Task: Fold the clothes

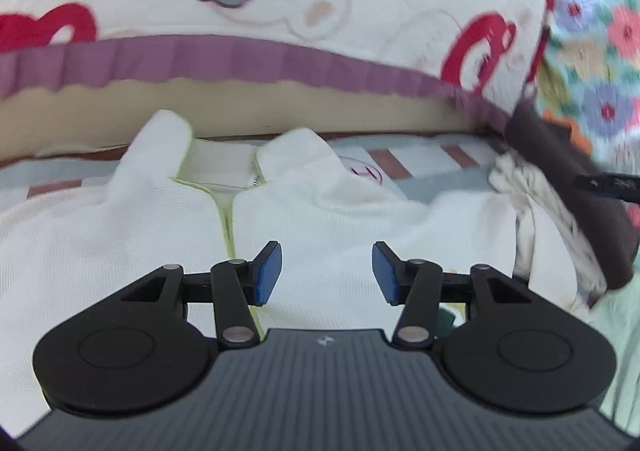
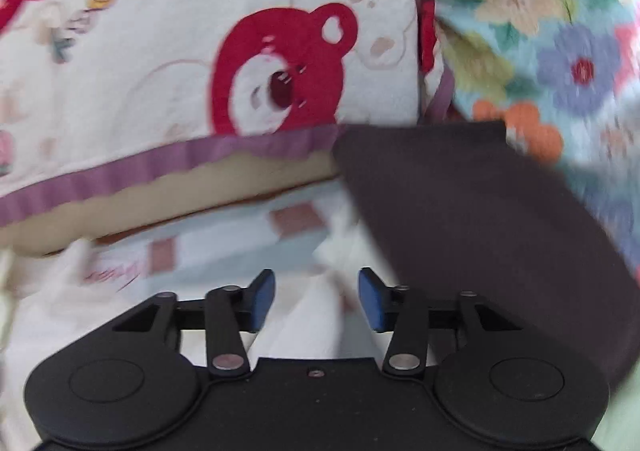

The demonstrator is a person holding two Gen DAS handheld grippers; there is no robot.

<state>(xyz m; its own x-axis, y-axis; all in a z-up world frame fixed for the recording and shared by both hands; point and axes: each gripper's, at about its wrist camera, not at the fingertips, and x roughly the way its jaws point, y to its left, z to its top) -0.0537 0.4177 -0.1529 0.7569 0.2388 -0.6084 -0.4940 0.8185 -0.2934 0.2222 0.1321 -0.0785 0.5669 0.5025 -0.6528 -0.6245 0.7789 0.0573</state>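
A white zip-front top (image 1: pixel 120 219) with a yellow-green zipper (image 1: pixel 227 223) lies spread on the bed, collar pointing away. Over its chest my left gripper (image 1: pixel 327 271) stands open, blue pads apart and nothing between them. In the right wrist view, my right gripper (image 2: pixel 316 297) is open above white cloth (image 2: pixel 320 327), which runs under the gap; the pads do not press it. A dark brown garment (image 2: pixel 460 219) lies folded just right of the right gripper and shows at the right edge of the left wrist view as the brown garment (image 1: pixel 568 187).
A cream quilt (image 1: pixel 360 3) with red bears, strawberries and a purple frilled edge rises behind the top. A flowered blanket (image 2: pixel 560 43) fills the far right. A striped sheet (image 1: pixel 420 159) lies beneath. A black object (image 1: pixel 608 187) pokes in from the right.
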